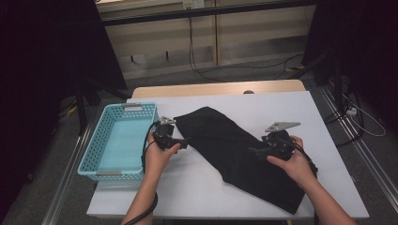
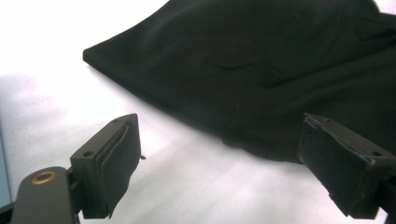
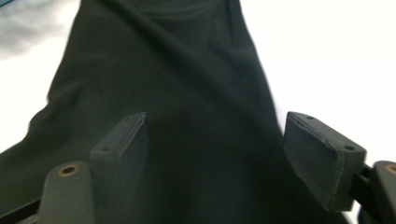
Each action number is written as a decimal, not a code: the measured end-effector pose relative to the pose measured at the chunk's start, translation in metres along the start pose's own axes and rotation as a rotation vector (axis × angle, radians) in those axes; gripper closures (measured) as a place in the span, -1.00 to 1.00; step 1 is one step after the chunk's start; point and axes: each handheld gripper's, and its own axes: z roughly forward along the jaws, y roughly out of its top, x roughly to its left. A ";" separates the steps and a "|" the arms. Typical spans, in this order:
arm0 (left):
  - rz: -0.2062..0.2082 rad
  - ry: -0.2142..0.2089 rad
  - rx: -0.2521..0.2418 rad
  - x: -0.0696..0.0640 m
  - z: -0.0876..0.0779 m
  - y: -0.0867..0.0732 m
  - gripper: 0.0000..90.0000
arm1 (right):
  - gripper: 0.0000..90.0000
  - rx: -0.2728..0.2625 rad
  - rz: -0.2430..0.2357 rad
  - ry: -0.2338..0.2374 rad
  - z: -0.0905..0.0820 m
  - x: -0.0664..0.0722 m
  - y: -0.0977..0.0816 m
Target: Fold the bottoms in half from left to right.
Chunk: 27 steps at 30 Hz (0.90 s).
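Note:
A black garment (image 1: 239, 152) lies folded in a long strip across the white table (image 1: 197, 187), from back centre to the front right. My left gripper (image 1: 185, 144) hovers at the garment's left edge, open, its jaws wide apart and empty, with the cloth (image 2: 261, 70) just beyond them. My right gripper (image 1: 256, 152) hangs over the garment's middle, open, with the cloth (image 3: 187, 93) lying below and between the jaws, which do not pinch it. In both gripper views the pads (image 2: 119, 163) (image 3: 322, 158) stand clear of the fabric.
A light blue plastic basket (image 1: 101, 140) stands at the table's left edge, close to my left hand. The table's wooden back edge (image 1: 216, 88) runs behind. Cables and dark stands sit on the floor beyond the table.

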 end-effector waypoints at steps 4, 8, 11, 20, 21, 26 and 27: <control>-0.024 0.007 -0.003 0.005 0.001 0.000 -0.71 | -0.55 -0.022 0.003 0.017 -0.013 0.004 -0.009; -0.025 0.008 -0.006 0.008 -0.001 0.002 -0.71 | -0.59 -0.019 -0.008 0.011 -0.019 0.003 -0.018; -0.016 0.020 -0.004 0.008 -0.002 0.007 -0.71 | -0.61 -0.019 -0.004 0.009 -0.022 0.002 -0.023; -0.029 0.034 0.018 0.012 0.008 0.023 -0.78 | -0.63 -0.026 -0.011 -0.011 -0.033 0.001 -0.031; -0.029 0.034 0.018 0.012 0.008 0.023 -0.80 | -0.63 -0.031 -0.014 -0.013 -0.035 0.001 -0.031; -0.034 0.036 0.002 0.015 0.012 0.029 -0.84 | -0.64 -0.037 -0.013 -0.015 -0.039 0.001 -0.033; -0.037 0.040 -0.002 0.016 0.013 0.030 -0.84 | -0.64 -0.037 -0.013 -0.015 -0.039 0.001 -0.033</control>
